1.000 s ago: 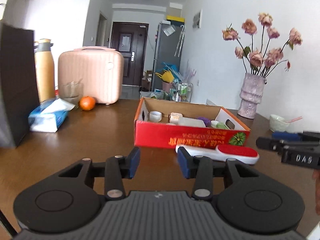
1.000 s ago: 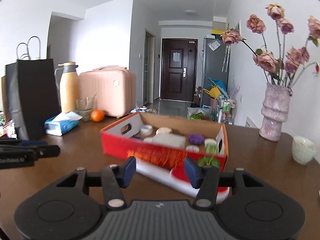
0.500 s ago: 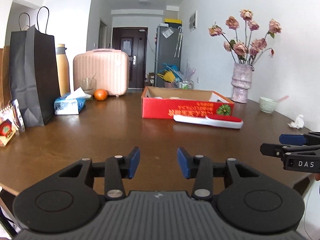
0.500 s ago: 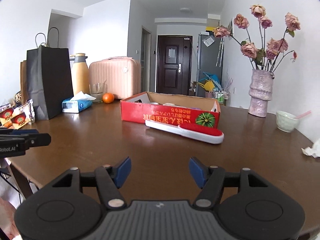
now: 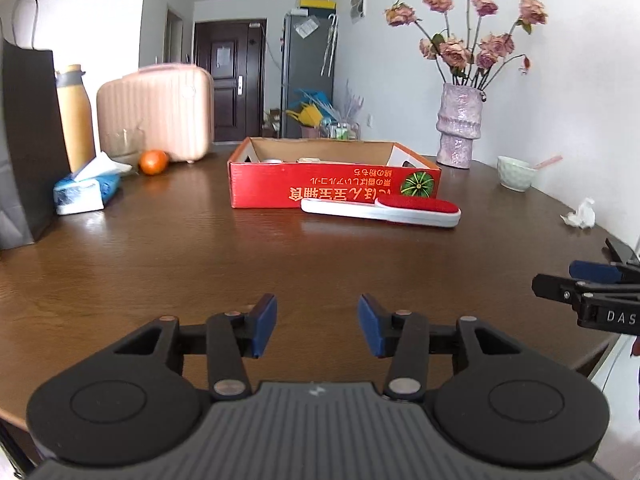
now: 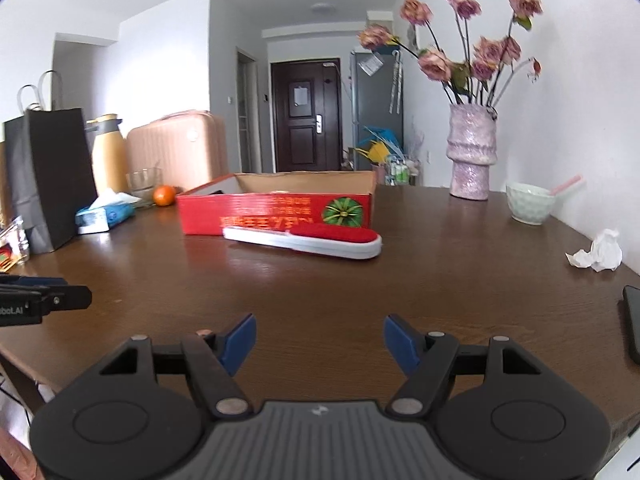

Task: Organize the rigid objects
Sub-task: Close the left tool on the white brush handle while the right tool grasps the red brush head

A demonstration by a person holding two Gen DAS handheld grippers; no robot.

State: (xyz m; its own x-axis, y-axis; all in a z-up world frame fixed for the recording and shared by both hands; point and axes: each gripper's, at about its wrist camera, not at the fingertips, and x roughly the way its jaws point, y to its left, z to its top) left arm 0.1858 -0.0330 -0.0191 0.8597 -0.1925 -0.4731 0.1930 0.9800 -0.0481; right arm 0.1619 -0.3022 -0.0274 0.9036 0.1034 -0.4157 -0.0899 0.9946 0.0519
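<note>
A red cardboard box (image 5: 334,184) (image 6: 276,212) stands open on the brown table, with small items barely showing inside. A white lint brush with a red pad (image 5: 382,210) (image 6: 304,238) lies flat along the box's front. My left gripper (image 5: 317,326) is open and empty, low over the near table, well short of the brush. My right gripper (image 6: 320,340) is open and empty, also near the front edge. Each gripper's tip shows at the side of the other's view.
A black paper bag (image 5: 24,140), thermos (image 5: 76,116), pink case (image 5: 158,116), glass, orange (image 5: 153,161) and tissue pack (image 5: 86,192) stand left. A vase of flowers (image 5: 460,128), bowl (image 5: 516,172), crumpled tissue (image 6: 598,250) and phone (image 6: 632,320) are right.
Both grippers pulled back from the box toward the near table edge, then the view came slightly closer again. Both stayed open and empty. The brush and box have not moved.
</note>
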